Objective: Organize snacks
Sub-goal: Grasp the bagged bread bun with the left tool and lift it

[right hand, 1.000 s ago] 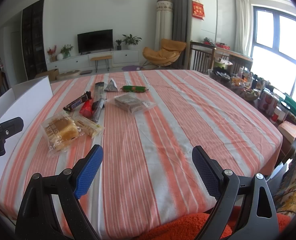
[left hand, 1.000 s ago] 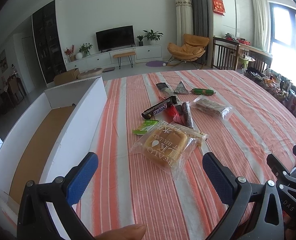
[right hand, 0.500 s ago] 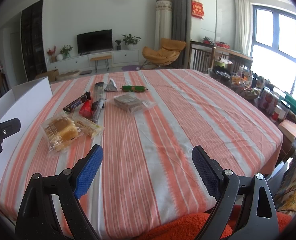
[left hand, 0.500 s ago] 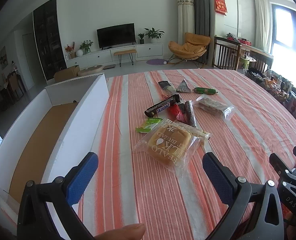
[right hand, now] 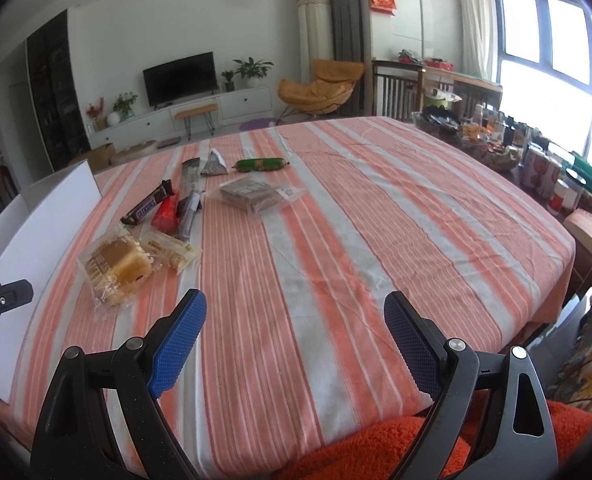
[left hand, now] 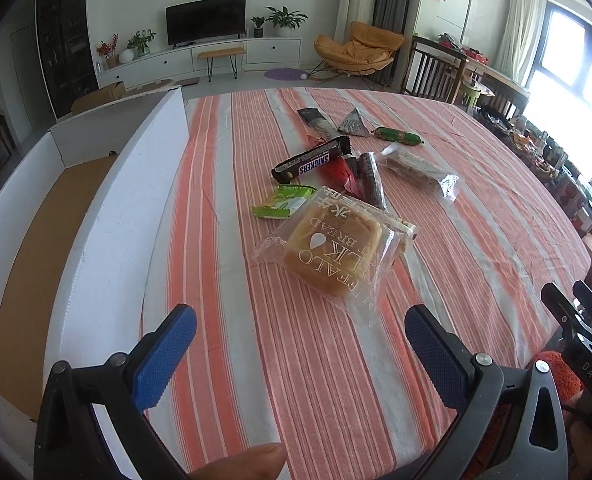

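Moved: left gripper (left hand: 300,344) now slightly nearer the bread packet (left hand: 334,250), which lies just ahead between its spread fingers. Handling: light, soft, slippery film; likely best pinched across the loaf's sides. Pose: low, tilted down. Right gripper (right hand: 295,327): fingers spread, empty, hovering over bare tablecloth (right hand: 376,220).

Home: open living and dining room.
Ahead of the claws, a dining table under a striped tablecloth (right hand: 376,208). Beyond its far edge: flat television (left hand: 205,19) on a low white cabinet (left hand: 199,58), potted plants (left hand: 285,18), an orange lounge chair (left hand: 356,50), wooden dining chairs (left hand: 432,70). Curtained window (right hand: 544,48) far right.
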### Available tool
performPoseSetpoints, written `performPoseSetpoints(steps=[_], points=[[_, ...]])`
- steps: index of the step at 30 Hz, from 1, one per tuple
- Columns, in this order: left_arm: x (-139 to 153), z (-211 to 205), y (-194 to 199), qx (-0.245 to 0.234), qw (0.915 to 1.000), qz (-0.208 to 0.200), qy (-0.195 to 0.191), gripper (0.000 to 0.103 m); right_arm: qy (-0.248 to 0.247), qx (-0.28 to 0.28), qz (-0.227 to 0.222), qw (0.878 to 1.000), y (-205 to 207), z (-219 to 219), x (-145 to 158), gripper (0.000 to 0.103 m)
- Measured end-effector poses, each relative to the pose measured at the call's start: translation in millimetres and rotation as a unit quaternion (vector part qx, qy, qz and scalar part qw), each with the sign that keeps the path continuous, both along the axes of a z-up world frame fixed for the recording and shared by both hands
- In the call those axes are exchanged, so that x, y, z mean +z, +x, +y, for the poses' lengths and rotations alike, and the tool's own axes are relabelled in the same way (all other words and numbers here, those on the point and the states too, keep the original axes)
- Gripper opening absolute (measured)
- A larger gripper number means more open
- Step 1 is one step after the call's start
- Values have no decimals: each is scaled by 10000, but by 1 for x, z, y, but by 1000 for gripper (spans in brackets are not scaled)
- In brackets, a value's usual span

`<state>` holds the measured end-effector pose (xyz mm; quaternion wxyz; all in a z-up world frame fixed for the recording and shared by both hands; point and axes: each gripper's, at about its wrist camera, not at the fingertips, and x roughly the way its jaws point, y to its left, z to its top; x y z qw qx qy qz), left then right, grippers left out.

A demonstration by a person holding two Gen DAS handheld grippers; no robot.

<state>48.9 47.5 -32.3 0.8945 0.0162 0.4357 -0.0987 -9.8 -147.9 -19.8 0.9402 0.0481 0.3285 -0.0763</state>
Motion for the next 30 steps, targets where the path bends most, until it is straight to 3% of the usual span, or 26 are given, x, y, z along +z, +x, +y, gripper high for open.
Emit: performPoseSetpoints(steps=[3,8,12,16,20,25,30], points=[[1,-33,27,-780,9958,26,488,103,-19,4,33,10000,1,0,0,93],[-20,-64,75,-1601,9774,514,1281,103,4,-20,-4,10000,1,-1,0,93],[-41,-65,101,-1813,9702,1055,1210,103,76,-29,4,10000,1,-5,-1,93],[-64,-71,110,-1873,9657,1256,1285,103,87,9,46,10000,2,-5,-2,93],[-72,-68,117,-1668,9713,1328,1054,103,117,15,40,9999,1,-7,-2,93],[-80,-69,119,-1542,9729,1316,1113,103,210,-12,126,9997,4,-10,-4,93],[-90,-64,127,-1366,9752,1588,720,103,207,-9,156,9997,4,-10,-5,93]])
